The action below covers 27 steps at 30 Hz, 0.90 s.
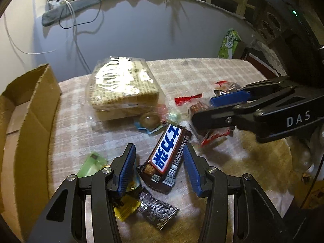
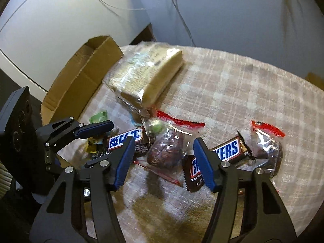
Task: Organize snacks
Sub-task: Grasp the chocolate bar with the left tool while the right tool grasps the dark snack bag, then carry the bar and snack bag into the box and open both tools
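My left gripper (image 1: 160, 151) is open, its blue pads either side of a brown Snickers bar with a blue logo (image 1: 165, 155) lying on the checked cloth. My right gripper (image 2: 164, 147) is open, low over a clear red-topped bag of dark snack (image 2: 166, 151), with a second Snickers bar (image 2: 226, 150) by its right finger. The first bar (image 2: 125, 138) also shows in the right wrist view. In the left wrist view the right gripper (image 1: 204, 109) reaches in from the right over the bags. A clear pack of wafers (image 1: 123, 87) lies beyond.
An open cardboard box (image 1: 26, 125) stands at the left table edge. A dark wrapper (image 1: 156, 208), a yellow one (image 1: 125, 208), a green sachet (image 1: 91, 164) and a round jelly cup (image 1: 148, 121) lie around. Another red-topped bag (image 2: 267, 147) lies right. A green packet (image 1: 229, 44) sits far back.
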### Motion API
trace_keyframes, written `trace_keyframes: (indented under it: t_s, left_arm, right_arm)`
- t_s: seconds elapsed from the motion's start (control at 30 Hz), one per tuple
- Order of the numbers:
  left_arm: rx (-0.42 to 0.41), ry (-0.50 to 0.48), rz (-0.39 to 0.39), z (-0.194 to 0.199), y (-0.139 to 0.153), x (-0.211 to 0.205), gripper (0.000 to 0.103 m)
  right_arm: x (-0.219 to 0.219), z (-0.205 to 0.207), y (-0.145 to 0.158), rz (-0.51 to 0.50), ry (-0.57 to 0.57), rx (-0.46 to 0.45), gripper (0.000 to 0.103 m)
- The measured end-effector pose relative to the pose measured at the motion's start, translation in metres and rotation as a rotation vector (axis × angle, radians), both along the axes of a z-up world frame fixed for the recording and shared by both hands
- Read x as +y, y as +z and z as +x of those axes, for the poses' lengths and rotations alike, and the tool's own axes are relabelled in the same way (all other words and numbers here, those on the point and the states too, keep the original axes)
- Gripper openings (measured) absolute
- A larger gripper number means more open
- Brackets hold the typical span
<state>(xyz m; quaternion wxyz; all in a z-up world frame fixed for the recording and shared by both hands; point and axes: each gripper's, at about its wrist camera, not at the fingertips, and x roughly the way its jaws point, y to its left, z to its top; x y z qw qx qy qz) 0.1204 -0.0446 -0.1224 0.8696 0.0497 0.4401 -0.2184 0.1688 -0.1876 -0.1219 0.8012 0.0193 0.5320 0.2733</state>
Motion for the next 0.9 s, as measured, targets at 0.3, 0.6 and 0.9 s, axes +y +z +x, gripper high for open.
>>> trace_keyframes:
  t_s: [0.3,0.6,0.9]
  left_arm:
    - [-0.008,-0.031,-0.003,-0.002,-0.004,-0.008,0.03]
    - [-0.006,-0.013,-0.025,-0.005,-0.003,-0.007,0.029]
    - [-0.045,0.018,-0.081,-0.021,0.019,0.007,0.029]
  right_arm:
    - [0.009,0.002,-0.016,-0.031,0.012,0.028,0.042]
    - [0.0,-0.002,-0.012,0.016,-0.012,0.033,0.037]
    - [-0.011,-0.018,0.014,0.053,-0.023,-0.016,0.037]
